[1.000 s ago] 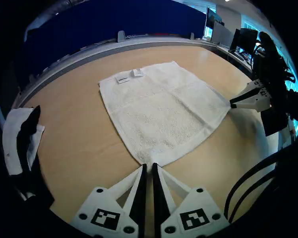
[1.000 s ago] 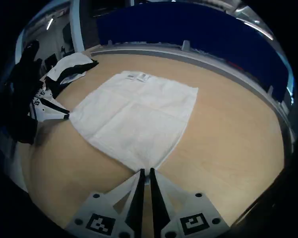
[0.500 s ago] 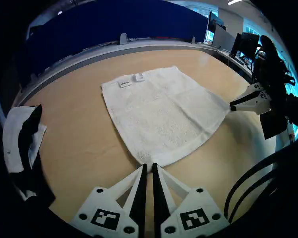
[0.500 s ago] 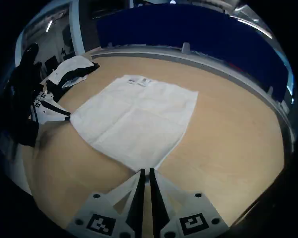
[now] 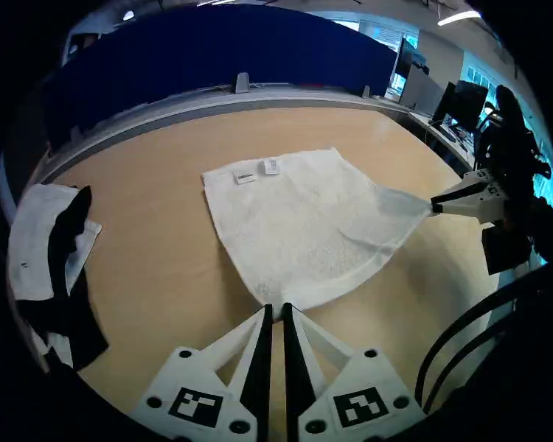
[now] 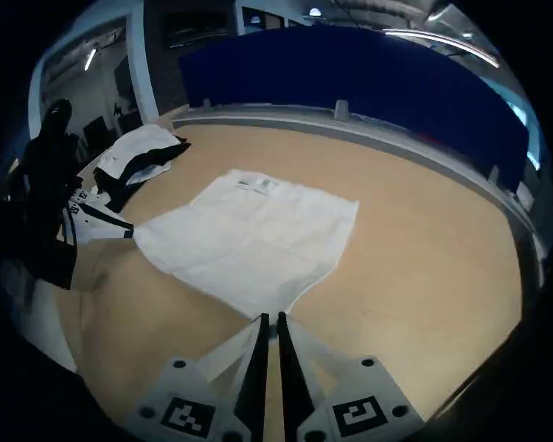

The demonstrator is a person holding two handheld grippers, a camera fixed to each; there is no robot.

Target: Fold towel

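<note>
Tags point(image 5: 256, 172), two, at far edge of towel point(image 5: 306, 221); print too small to read. Square black-and-white markers point(image 5: 195, 407) on gripper fingers, no words. Towel spread on table point(image 5: 151, 243), far edge flat, both near corners raised off the wood. Left gripper point(image 5: 275, 313) pinched tight on one near corner; right gripper point(image 6: 269, 318) pinched tight on the other. Black and white cloth point(image 5: 51, 258) heaped at left, well apart from towel. Blue partition point(image 5: 203, 51) along far table edge; monitors point(image 5: 461, 99) far right.
</note>
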